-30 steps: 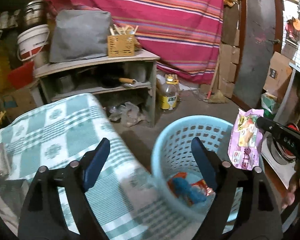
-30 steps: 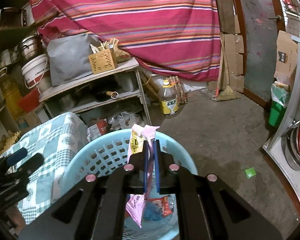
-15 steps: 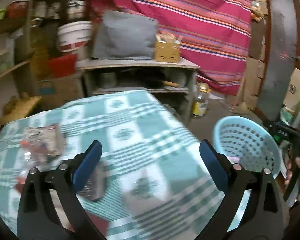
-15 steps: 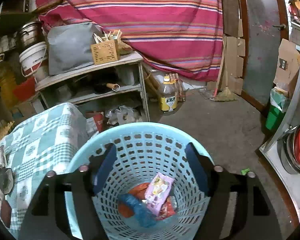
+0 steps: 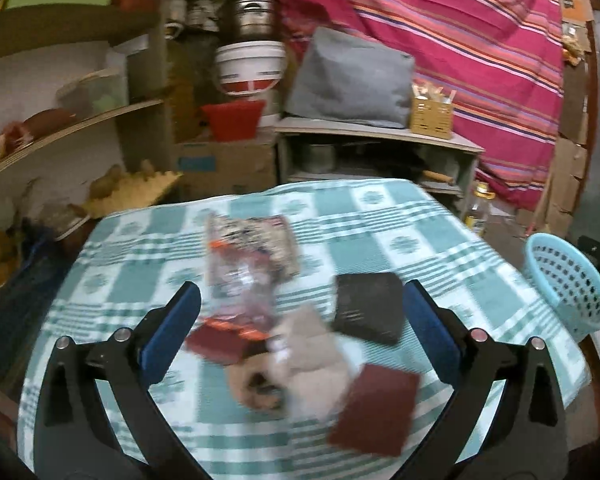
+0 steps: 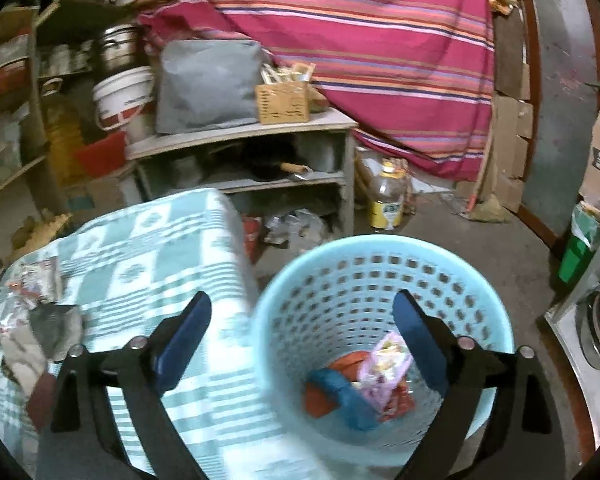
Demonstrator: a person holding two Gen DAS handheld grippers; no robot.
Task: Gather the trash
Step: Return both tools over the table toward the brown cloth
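Note:
My left gripper (image 5: 300, 316) stands open above the table with the green checked cloth (image 5: 400, 216); nothing is between its fingers. Below it lie blurred pieces of trash: a clear snack wrapper (image 5: 248, 256), a black packet (image 5: 368, 312), a dark red packet (image 5: 374, 410) and a crumpled beige wad (image 5: 312, 352). My right gripper (image 6: 302, 344) hangs over the near rim of the light blue basket (image 6: 380, 280), its jaws still opening and empty. At the basket's bottom lie a pink wrapper (image 6: 384, 372), a blue one (image 6: 348, 396) and red ones. The basket (image 5: 564, 280) also shows right of the table.
Behind the table stands a grey shelf unit (image 6: 244, 132) with a grey bag and a wooden box on top. An oil bottle (image 6: 388, 196) sits on the floor under a striped pink cloth (image 6: 360, 32). Shelves with buckets and pots fill the left (image 5: 248, 68).
My right gripper opened and dropped the pink wrapper into the basket. My left gripper swung left from the basket to over the table's trash and widened slightly.

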